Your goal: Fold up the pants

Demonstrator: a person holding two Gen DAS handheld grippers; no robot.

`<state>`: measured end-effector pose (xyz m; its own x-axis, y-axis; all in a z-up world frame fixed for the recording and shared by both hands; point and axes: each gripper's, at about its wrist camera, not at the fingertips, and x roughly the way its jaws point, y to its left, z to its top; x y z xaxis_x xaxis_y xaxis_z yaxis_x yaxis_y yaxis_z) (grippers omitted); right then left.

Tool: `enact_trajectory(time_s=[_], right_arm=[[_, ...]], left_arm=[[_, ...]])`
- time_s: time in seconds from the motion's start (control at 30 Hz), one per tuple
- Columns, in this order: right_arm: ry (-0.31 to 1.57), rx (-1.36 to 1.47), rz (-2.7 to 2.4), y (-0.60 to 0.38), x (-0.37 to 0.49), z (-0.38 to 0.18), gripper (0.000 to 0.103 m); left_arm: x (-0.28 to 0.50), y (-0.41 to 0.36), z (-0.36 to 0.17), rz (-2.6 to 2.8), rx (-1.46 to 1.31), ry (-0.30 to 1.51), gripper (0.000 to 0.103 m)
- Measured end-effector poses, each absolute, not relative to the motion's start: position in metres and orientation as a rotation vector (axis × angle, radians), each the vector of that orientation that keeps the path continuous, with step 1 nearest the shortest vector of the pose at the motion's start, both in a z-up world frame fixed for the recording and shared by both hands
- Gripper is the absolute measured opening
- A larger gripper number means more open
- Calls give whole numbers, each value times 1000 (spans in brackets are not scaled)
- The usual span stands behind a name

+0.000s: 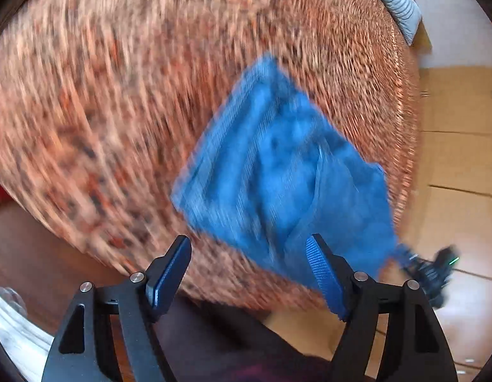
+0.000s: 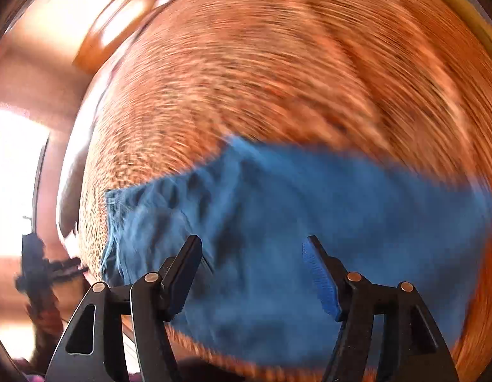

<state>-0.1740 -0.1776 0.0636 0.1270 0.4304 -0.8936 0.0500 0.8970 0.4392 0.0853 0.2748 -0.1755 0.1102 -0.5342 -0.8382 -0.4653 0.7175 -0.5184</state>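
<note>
Blue pants [image 1: 277, 172], already folded into a compact bundle, lie centre-right on the speckled tabletop [image 1: 102, 95]. Left claw [image 1: 249, 273] and right claw [image 2: 252, 273] both released, empty; folding appears nearly complete.

Blue pants [image 2: 309, 222], speckled table [image 2: 277, 63], splayed tool [image 2: 252, 273]

Blue cloth pants [image 1: 277, 172], speckled stone tabletop [image 1: 118, 95]

blue cloth pants [image 1: 277, 172]: 1, folded | speckled orange-brown stone tabletop [image 1: 118, 95]: 1 | black two-finger claws with blue ribbed pads: 2, left claw [image 1: 249, 273], right claw [image 2: 252, 273] | grey-white cushion at far edge [image 1: 395, 0]: 1
</note>
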Motion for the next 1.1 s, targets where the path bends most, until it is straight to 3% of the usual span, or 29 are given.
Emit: enact_trajectory(time_s=[0.07, 0.27, 0.33, 0.37, 0.4, 0.43, 0.47, 0.57, 0.67, 0.77, 0.87, 0.93, 1.0, 1.07, 1.1], right_arm=[[1442, 499, 148, -221, -213, 61, 68], [1397, 879, -167, -312, -306, 26, 70], [1328, 992, -173, -319, -318, 11, 68], [1313, 1011, -190, -320, -320, 1, 57], [1300, 1018, -208, -321, -319, -6, 30], [1291, 1025, -205, -322, -318, -11, 14], [1269, 1026, -208, -326, -316, -8, 7], [1177, 962, -136, -318, -313, 21, 7], [1282, 929, -171, -314, -327, 5, 7], [1297, 1011, -226, -323, -346, -15, 15], [1283, 1028, -204, -325, -349, -2, 19], [1232, 1049, -211, -341, -357, 19, 27], [1155, 1094, -249, -360, -364, 31, 51], [1100, 1111, -312, -377, -379, 40, 57], [1089, 1119, -328, -381, -383, 36, 57]], left_arm=[[84, 271, -196, -65, -914, 1541, 71], [111, 256, -232, -29, -881, 1613, 46], [122, 251, -232, 7, -784, 1625, 27], [127, 247, -233, 9, -752, 1636, 21], [132, 246, -231, 2, -744, 1636, 13], [136, 245, -223, -5, -728, 1620, 7], [139, 244, -215, -16, -713, 1589, 7], [132, 238, -199, -29, -631, 1497, 8], [123, 231, -242, 26, -549, 1609, 11], [123, 243, -251, 54, -656, 1625, 13], [128, 244, -239, 17, -597, 1652, 27], [123, 244, -226, -58, -502, 1668, 40], [116, 244, -202, -164, -398, 1662, 40], [120, 233, -179, -228, -318, 1630, 43], [125, 223, -167, -259, -267, 1608, 50]])
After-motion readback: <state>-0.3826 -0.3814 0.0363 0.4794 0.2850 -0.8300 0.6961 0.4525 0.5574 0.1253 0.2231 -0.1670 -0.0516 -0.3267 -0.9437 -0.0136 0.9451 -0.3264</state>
